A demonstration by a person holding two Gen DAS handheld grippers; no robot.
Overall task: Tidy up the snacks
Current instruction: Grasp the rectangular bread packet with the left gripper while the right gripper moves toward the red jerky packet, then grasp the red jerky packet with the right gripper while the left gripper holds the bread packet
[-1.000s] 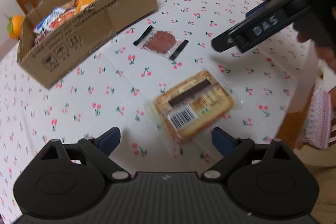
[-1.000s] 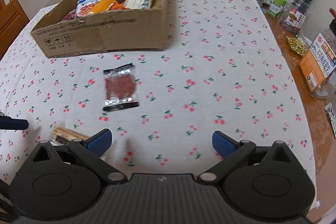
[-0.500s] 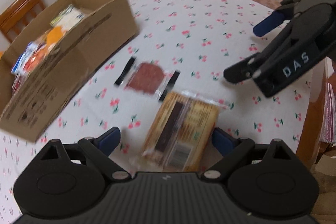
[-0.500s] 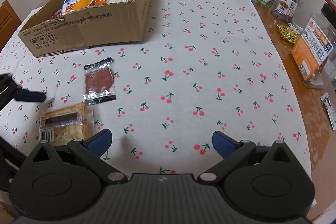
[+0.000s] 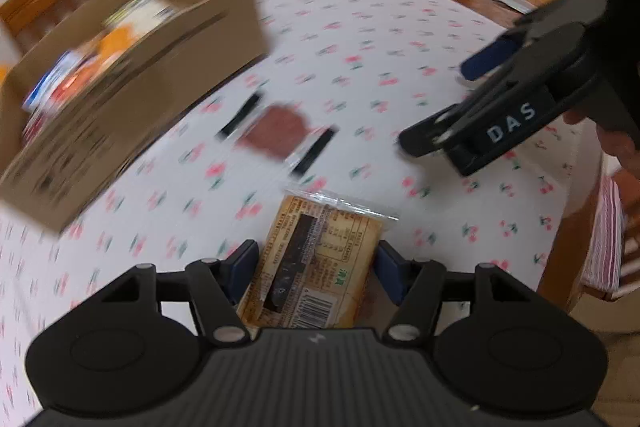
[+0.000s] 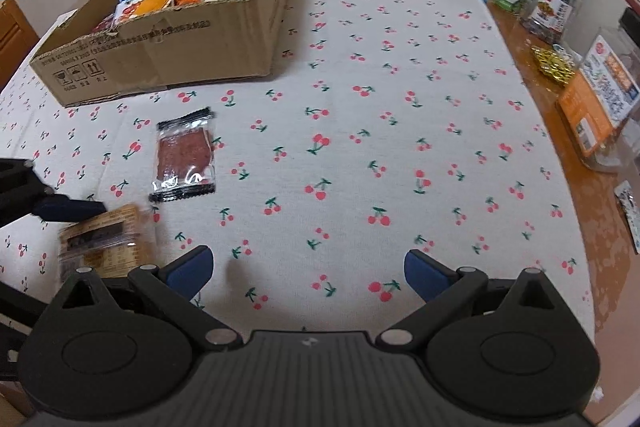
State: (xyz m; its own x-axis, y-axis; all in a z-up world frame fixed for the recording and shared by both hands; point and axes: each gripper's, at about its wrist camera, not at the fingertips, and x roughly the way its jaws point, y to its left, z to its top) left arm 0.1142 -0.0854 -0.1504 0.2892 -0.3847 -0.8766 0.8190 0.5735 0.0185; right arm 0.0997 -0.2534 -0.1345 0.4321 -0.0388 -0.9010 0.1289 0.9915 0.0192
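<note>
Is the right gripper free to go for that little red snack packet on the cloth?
Probably yes: the right gripper is open and holds nothing, and only bare tablecloth lies between it and the red packet.

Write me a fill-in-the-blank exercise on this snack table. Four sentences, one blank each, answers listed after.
1. The tan snack packet sits between the jaws of the ____ gripper.
2. The right gripper hovers with its jaws ____ and nothing between them.
3. The dark red snack packet lies flat on the cherry-print ____.
4. Other snacks are already inside the ____ box.

Answers: left; open; tablecloth; cardboard
</note>
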